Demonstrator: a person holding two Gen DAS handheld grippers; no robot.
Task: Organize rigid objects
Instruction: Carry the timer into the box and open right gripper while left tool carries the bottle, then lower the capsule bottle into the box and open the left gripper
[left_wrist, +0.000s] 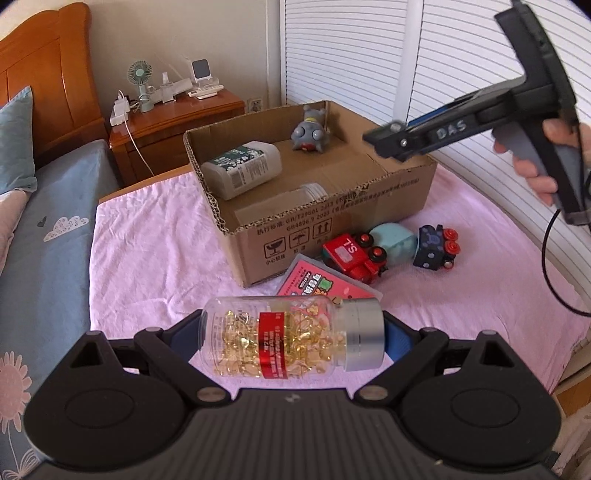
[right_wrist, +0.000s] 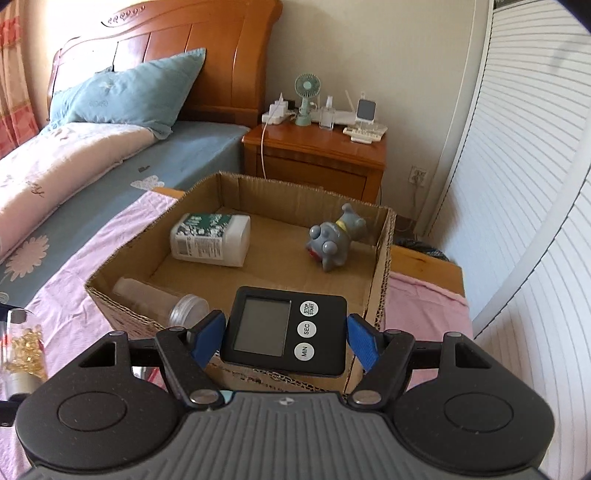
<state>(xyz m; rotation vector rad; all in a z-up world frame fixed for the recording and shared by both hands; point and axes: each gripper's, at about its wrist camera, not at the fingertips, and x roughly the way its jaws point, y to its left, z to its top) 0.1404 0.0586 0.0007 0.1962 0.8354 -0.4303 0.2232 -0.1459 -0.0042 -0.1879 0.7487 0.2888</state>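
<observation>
My left gripper (left_wrist: 291, 334) is shut on a clear capsule bottle (left_wrist: 280, 338) with a silver cap, held sideways above the pink cloth in front of the cardboard box (left_wrist: 332, 221). My right gripper (right_wrist: 286, 334) is shut on a black digital timer (right_wrist: 286, 330) held over the box's near wall (right_wrist: 122, 310). The right gripper also shows in the left wrist view (left_wrist: 388, 142), above the box's right corner. Inside the box lie a white bottle (right_wrist: 210, 240), a grey toy figure (right_wrist: 334, 240) and a clear jar (right_wrist: 162, 299).
On the pink cloth (left_wrist: 155, 258) by the box lie a red toy train (left_wrist: 354, 254), a teal soft object (left_wrist: 393, 240), a dark blue toy car (left_wrist: 436, 247) and a pink packet (left_wrist: 321, 286). A wooden nightstand (right_wrist: 317, 155) and the bed (right_wrist: 92, 166) stand behind.
</observation>
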